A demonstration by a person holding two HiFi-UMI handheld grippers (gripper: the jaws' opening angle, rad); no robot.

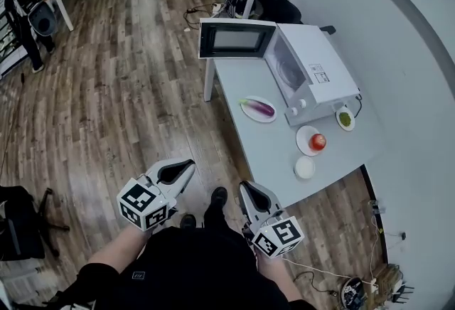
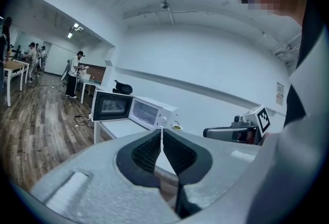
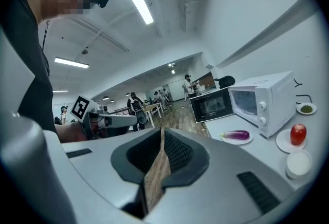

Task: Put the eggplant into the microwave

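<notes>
Both the left tongs and the right tongs were closed and empty, well short of the table. The eggplant lay on a plate at 12 o'clock from the right tongs, with the open microwave at its 1 o'clock. The approach would probably go best with the right tongs opened early, gripping the eggplant across its middle.

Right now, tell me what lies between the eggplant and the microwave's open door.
Nothing: only bare table shows between eggplant and door, in the head view.
</notes>
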